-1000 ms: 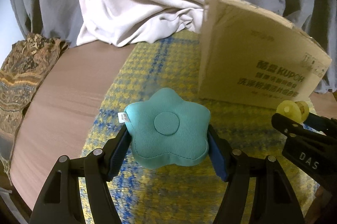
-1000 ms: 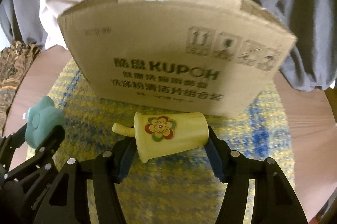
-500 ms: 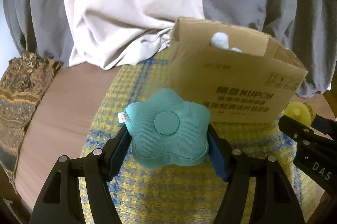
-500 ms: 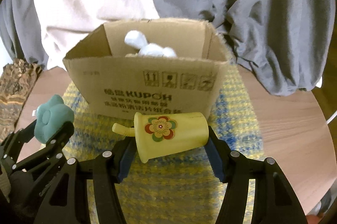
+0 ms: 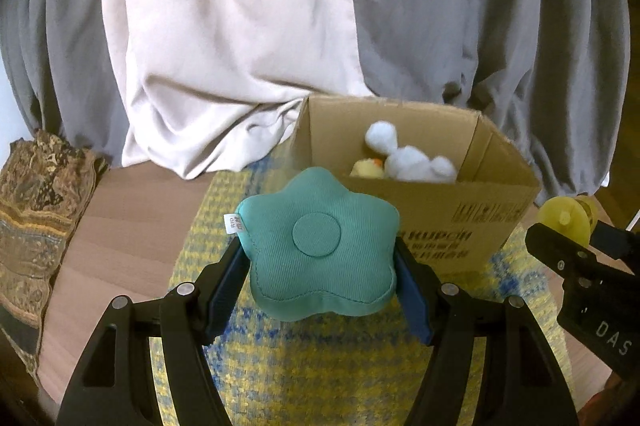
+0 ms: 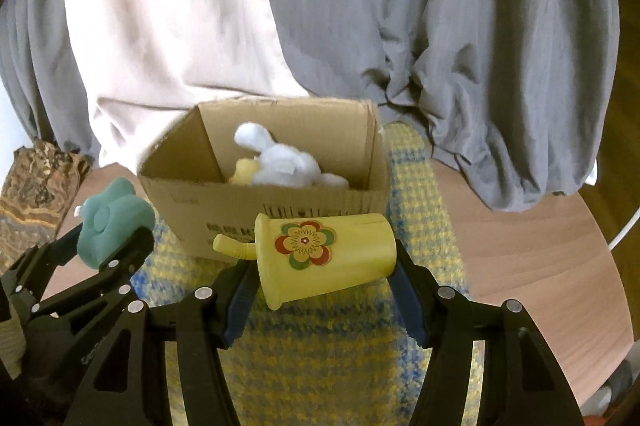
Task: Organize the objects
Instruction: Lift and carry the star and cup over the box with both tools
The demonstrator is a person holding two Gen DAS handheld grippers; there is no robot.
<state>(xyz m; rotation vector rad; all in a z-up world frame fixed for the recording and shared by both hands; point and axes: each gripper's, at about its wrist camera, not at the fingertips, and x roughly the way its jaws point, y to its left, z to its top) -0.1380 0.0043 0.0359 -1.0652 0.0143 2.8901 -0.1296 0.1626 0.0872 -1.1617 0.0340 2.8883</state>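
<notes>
My left gripper (image 5: 320,286) is shut on a teal star-shaped cushion (image 5: 320,246) and holds it above the mat, in front of the open cardboard box (image 5: 440,218). My right gripper (image 6: 322,290) is shut on a yellow cup with a flower sticker and a straw (image 6: 324,258), held on its side just before the box (image 6: 280,202). Inside the box lie a white plush toy (image 6: 280,162) and a yellow toy (image 5: 368,170). The cushion also shows at the left of the right wrist view (image 6: 112,222), and the cup at the right of the left wrist view (image 5: 564,220).
The box stands on a yellow and blue woven mat (image 5: 320,366) on a round wooden table (image 6: 540,258). Grey and white curtains (image 5: 240,26) hang right behind the box. A patterned brown cloth (image 5: 36,210) lies at the table's left edge.
Both grippers have risen and pulled back from the box with their objects still held. The box's open top and the toys inside have come into view.
</notes>
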